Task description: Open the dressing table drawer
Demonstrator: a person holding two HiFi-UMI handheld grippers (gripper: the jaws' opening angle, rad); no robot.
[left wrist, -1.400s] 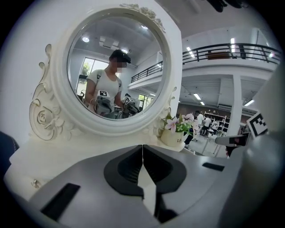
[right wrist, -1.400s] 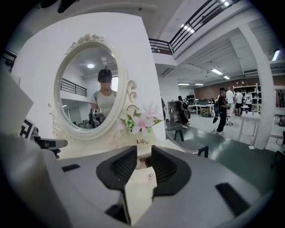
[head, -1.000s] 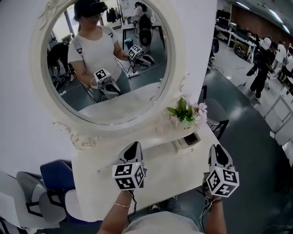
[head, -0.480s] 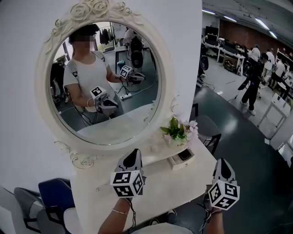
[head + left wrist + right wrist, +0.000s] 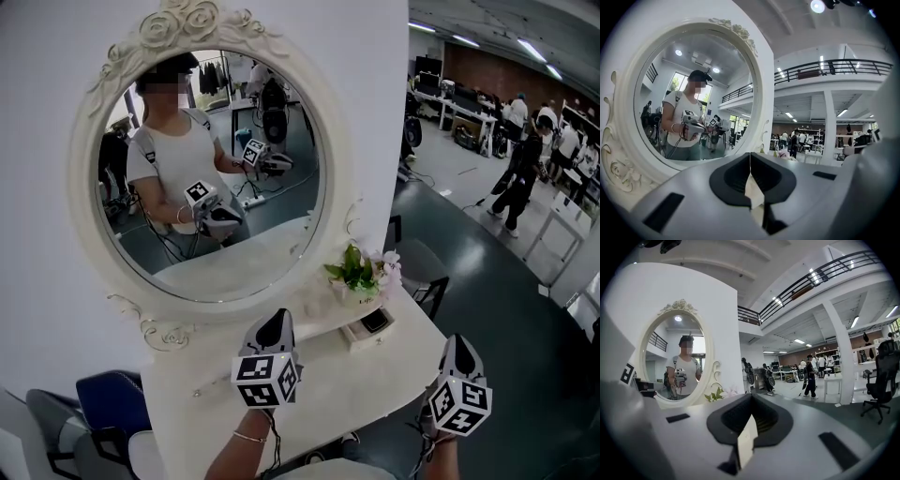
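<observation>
Left tool and right tool have lifted over the counter, both clenched empty; mirror at twelve o'clock.

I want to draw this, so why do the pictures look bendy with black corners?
Left gripper view: the wide lens bows the mirror, blacks the corners, and a ceiling lamp glares. Right gripper view: same bend, the balcony railing curves. Head view: straighter, evenly lit; the face in the mirror is blurred on purpose.
</observation>
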